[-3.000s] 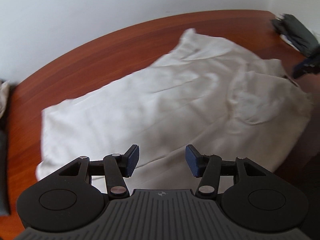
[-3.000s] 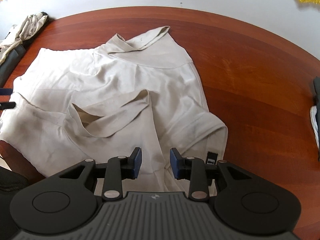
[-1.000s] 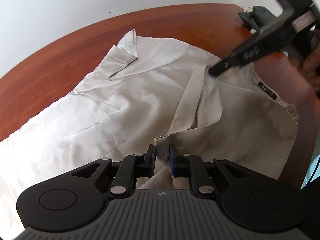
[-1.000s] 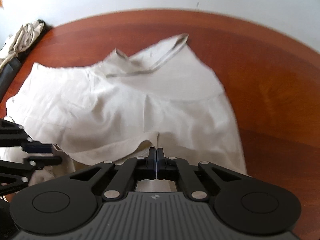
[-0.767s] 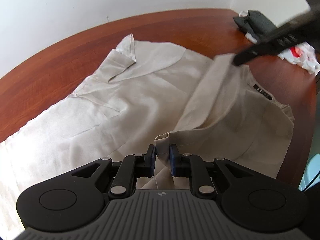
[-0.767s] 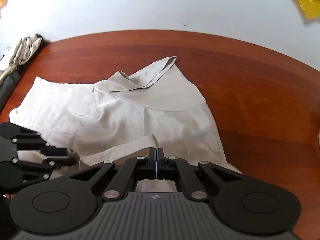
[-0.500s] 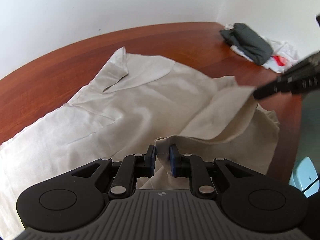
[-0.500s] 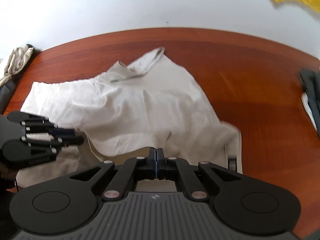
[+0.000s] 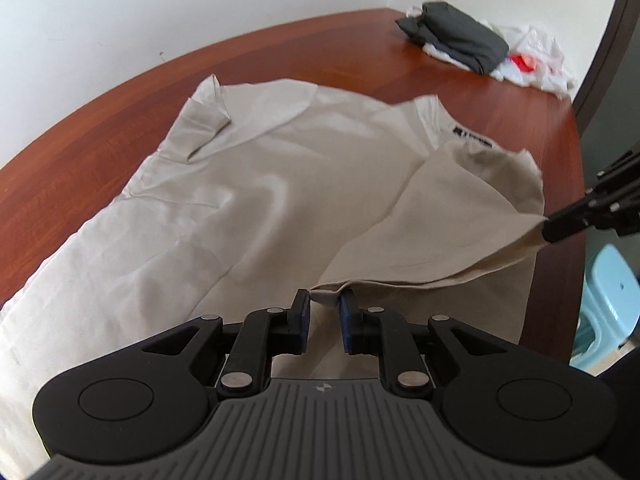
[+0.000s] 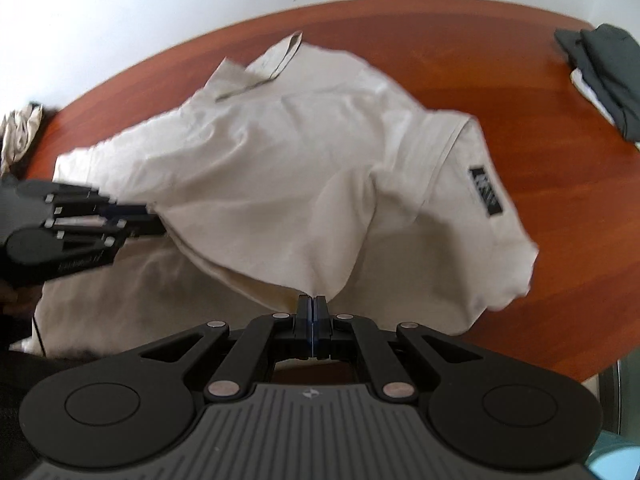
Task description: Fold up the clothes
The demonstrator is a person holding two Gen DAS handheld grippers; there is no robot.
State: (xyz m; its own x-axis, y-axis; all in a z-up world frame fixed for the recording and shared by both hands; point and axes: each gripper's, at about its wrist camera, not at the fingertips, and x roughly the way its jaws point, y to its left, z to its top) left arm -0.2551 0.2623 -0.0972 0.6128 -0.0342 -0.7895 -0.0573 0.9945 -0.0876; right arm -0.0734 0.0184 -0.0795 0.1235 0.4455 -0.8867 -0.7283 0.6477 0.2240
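Note:
A beige shirt (image 9: 260,184) lies spread on the red-brown table (image 9: 60,184), its black neck label facing up. My left gripper (image 9: 324,307) is at the near hem, jaws opening, with a fold of the hem still caught between the pads. The same shirt (image 10: 304,168) fills the right wrist view. My right gripper (image 10: 314,307) is shut on an edge of it and holds a flap lifted. In the left wrist view the right gripper (image 9: 550,232) is at the far right, over the table's edge, with the cloth stretched to it. At the left of the right wrist view is the left gripper (image 10: 154,216).
A folded dark grey garment (image 9: 456,36) and a white plastic bag (image 9: 532,60) lie at the table's far right corner. A light blue stool (image 9: 608,300) stands off the right edge. A crumpled beige cloth (image 10: 20,132) lies at the table's left end.
The right gripper has pulled the shirt's flap to the right toward the table's edge, opening the fold and uncovering the neck label. The left gripper has shifted a little at the hem.

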